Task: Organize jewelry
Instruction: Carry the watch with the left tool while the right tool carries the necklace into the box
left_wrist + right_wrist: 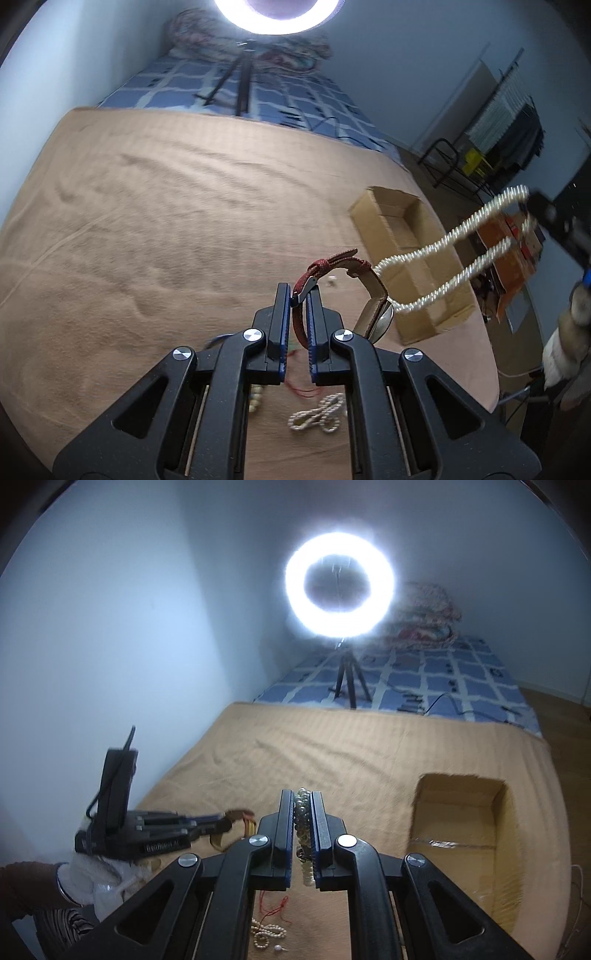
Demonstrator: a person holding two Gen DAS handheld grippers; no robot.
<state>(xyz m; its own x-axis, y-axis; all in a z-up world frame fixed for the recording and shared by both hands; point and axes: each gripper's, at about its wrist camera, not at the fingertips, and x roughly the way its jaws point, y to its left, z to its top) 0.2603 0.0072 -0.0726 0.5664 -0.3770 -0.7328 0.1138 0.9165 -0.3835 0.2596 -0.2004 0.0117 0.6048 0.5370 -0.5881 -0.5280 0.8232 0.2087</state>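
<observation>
My left gripper [298, 295] is shut on the red strap of a wristwatch [373, 284]. The watch hangs to the right of the jaws with its silver case [384, 321] lowest. In the right wrist view the same gripper [221, 820] shows at the left, held by a gloved hand [107, 878], with the watch [242, 818] in it. My right gripper [301, 797] is shut on a pearl necklace [303, 818]. The necklace [454, 251] hangs in a long loop over an open cardboard box [402, 236] on the tan blanket [166, 221]. Both grippers are lifted above the blanket.
More jewelry lies on the blanket under the grippers: pearl strands [317, 417], a red thread [275, 908], a pearl earring [279, 949]. The box [461, 834] sits by the bed's right edge. A ring light [338, 585] on a tripod stands on the blue checked sheet [443, 679]. A wall runs along the left.
</observation>
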